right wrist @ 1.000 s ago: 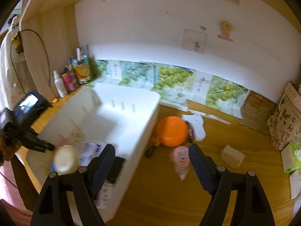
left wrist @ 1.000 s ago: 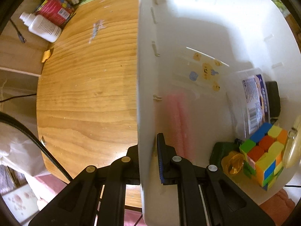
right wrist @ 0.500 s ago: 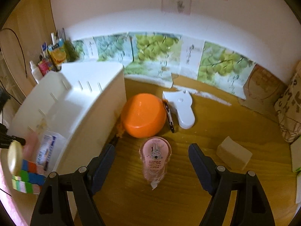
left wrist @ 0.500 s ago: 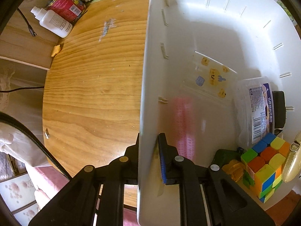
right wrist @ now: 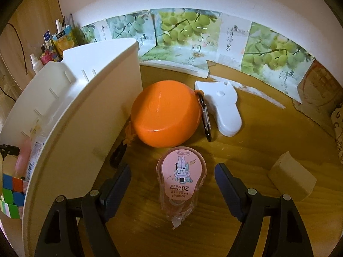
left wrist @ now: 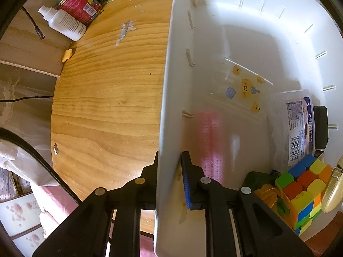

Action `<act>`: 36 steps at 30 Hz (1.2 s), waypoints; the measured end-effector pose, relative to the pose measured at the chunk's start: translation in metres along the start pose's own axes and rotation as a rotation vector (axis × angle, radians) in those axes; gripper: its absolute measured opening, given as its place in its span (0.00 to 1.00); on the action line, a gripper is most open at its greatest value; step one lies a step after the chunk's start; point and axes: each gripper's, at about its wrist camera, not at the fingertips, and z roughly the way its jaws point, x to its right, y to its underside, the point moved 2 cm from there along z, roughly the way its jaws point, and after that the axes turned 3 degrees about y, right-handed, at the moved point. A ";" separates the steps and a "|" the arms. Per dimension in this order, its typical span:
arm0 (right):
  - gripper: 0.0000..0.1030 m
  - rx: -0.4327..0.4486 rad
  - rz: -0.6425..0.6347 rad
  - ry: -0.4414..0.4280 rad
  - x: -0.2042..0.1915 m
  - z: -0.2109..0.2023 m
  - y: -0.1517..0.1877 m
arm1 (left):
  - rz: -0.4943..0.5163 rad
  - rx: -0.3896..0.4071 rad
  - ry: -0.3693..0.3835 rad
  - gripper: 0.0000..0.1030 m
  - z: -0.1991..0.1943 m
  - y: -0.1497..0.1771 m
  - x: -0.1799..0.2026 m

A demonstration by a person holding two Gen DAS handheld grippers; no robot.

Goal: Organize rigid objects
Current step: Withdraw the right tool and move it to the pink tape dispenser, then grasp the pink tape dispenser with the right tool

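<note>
My left gripper [left wrist: 169,156] points straight down and is shut on the side wall of the white bin [left wrist: 235,32], one finger outside, the blue pad inside. In the bin lie a colour cube [left wrist: 300,188], a clear labelled box [left wrist: 293,128], a sticker sheet [left wrist: 244,85] and a gold round piece [left wrist: 268,192]. My right gripper [right wrist: 172,168] is open, tilted down over the wooden table. A pink correction tape dispenser [right wrist: 182,180] lies between its fingers without touching them. Beyond it sits an orange round case [right wrist: 165,115] against the bin [right wrist: 75,107].
A metal carabiner [right wrist: 205,117] and a white cat-shaped item [right wrist: 225,111] lie right of the orange case. A beige block [right wrist: 291,177] sits at the right. A white bottle [left wrist: 64,21] and packets stand at the table's far left corner. Grape posters line the back wall.
My right gripper has come down and forward, so the pink tape dispenser now lies between its open fingers. The left gripper stays on the bin wall, rolled slightly.
</note>
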 end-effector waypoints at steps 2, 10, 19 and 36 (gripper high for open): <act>0.78 -0.006 0.001 -0.006 0.000 0.003 0.000 | -0.002 0.000 -0.002 0.17 0.000 -0.001 0.000; 0.67 -0.027 -0.008 -0.016 0.000 0.013 0.001 | -0.002 0.006 -0.005 0.18 0.000 0.001 -0.001; 0.50 -0.010 -0.047 0.010 -0.003 0.012 0.002 | 0.001 0.022 -0.007 0.18 -0.002 0.004 -0.001; 0.50 -0.066 0.049 0.015 -0.006 -0.026 0.011 | 0.053 0.058 0.026 0.18 -0.005 0.010 -0.005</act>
